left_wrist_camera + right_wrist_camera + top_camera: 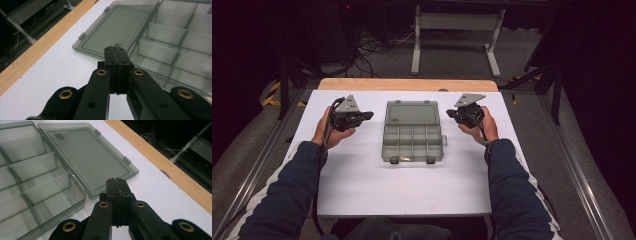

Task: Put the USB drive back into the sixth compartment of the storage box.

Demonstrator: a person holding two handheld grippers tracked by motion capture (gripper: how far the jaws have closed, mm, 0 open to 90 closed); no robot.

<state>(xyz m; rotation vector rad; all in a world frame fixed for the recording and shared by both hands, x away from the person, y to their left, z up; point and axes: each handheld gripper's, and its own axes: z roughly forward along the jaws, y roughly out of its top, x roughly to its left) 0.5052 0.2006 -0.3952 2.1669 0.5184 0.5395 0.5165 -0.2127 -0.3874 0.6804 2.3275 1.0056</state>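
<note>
One organizer box [413, 141] lies open, lid [411, 112] flung away from you; your left gripper [368, 116] and right gripper [450, 113] flank it, both pressed together, empty.

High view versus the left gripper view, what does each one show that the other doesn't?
High view alone: both sleeved forearms, the right gripper right of the organizer box, the box's front latches and the floor beyond the table. Left gripper view alone: the left gripper close up, its jaws shut on nothing, pointing at the lid's corner. Both share the open lid, the divided compartments, the white tabletop and its wooden edge.
</note>
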